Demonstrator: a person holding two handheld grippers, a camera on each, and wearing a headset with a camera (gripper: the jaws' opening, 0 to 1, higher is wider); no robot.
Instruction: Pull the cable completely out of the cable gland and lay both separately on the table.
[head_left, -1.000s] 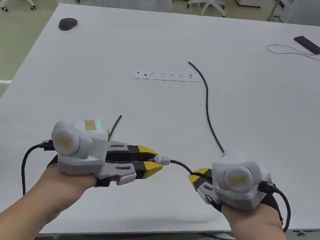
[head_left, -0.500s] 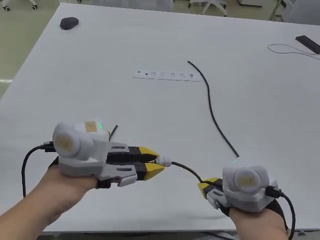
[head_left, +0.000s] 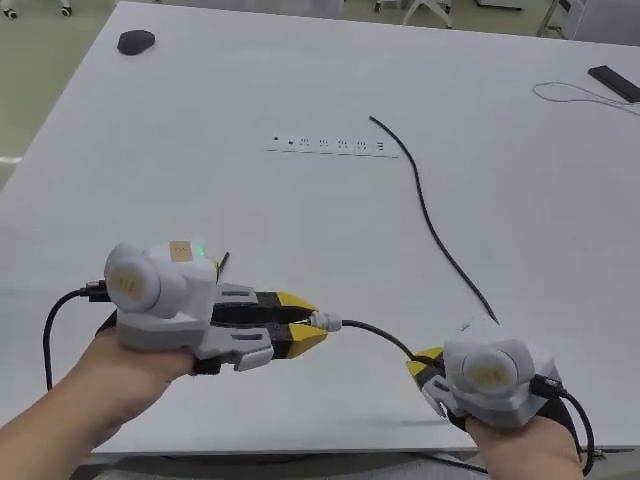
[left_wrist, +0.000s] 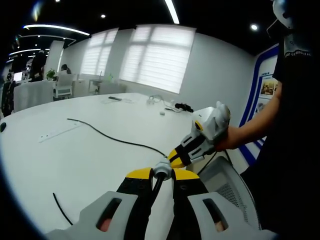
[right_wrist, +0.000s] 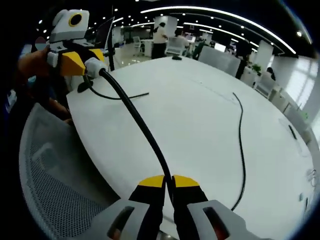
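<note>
Lying across the tabletop (head_left: 300, 60), the cable (head_left: 430, 225) is drawn further out: the right gripper (head_left: 425, 365), fingers clenched on it, is pulled away from the left gripper (head_left: 308, 322), whose fingers are clamped on the cable gland (head_left: 327, 322) above the near edge. Extraction is judged incomplete.

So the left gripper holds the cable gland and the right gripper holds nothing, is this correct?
Not quite. The right gripper is not empty: it is shut on the black cable, as the right gripper view shows. The rest is correct: the left gripper holds the cable gland.
</note>
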